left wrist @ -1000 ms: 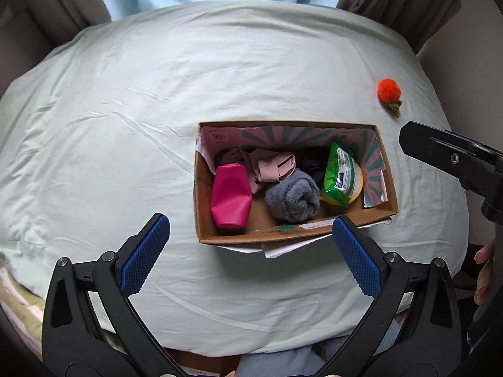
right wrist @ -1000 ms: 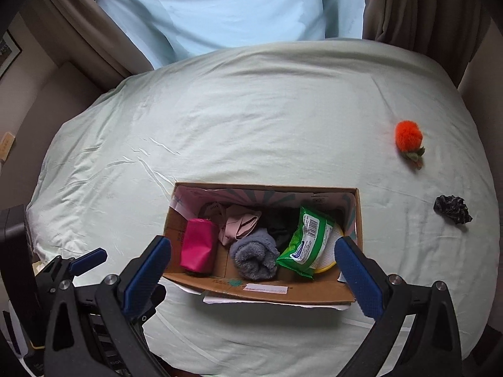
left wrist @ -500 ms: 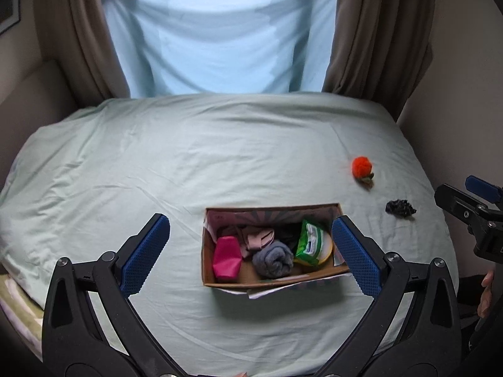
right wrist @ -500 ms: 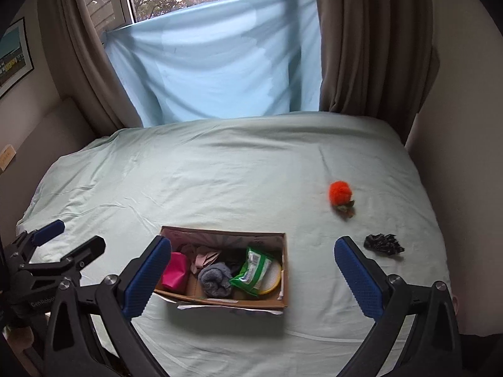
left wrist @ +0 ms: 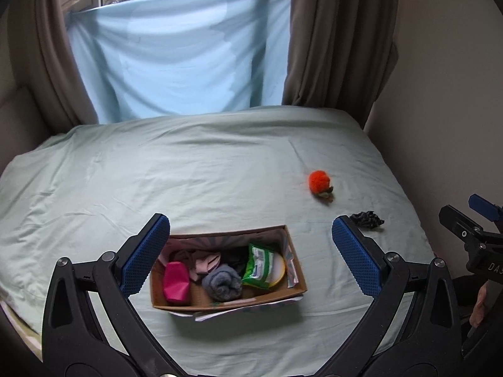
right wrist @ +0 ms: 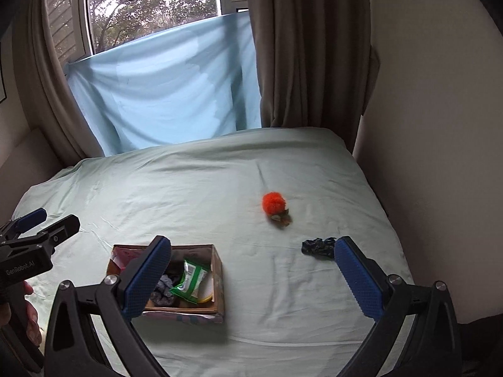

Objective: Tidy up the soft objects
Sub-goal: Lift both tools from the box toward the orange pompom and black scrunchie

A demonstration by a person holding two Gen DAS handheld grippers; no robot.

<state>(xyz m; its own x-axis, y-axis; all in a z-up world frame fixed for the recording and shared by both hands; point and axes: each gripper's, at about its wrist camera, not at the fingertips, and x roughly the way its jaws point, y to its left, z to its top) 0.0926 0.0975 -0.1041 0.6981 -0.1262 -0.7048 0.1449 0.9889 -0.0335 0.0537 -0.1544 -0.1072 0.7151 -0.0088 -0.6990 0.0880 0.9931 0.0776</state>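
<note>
A cardboard box [left wrist: 301,278] sits on the bed near its front edge and holds a pink pouch [left wrist: 176,286], a rolled grey sock [left wrist: 222,284], pink cloth and a green packet [left wrist: 259,265]. The box also shows in the right wrist view [right wrist: 219,270]. An orange pompom [left wrist: 319,181] [right wrist: 274,202] and a dark scrunchie [left wrist: 367,219] [right wrist: 317,246] lie loose on the sheet to the right. My left gripper [left wrist: 251,257] is open and empty, raised above the box. My right gripper [right wrist: 253,278] is open and empty, raised to the right of the box.
A pale green sheet covers the bed [left wrist: 188,169]. A blue cloth [right wrist: 163,94] hangs over the window behind it, between brown curtains [right wrist: 308,47]. A wall [right wrist: 433,157] runs close along the bed's right side.
Both grippers have pulled back and up from the box, so the whole bed and window now show. Both stay open. The objects have not moved.
</note>
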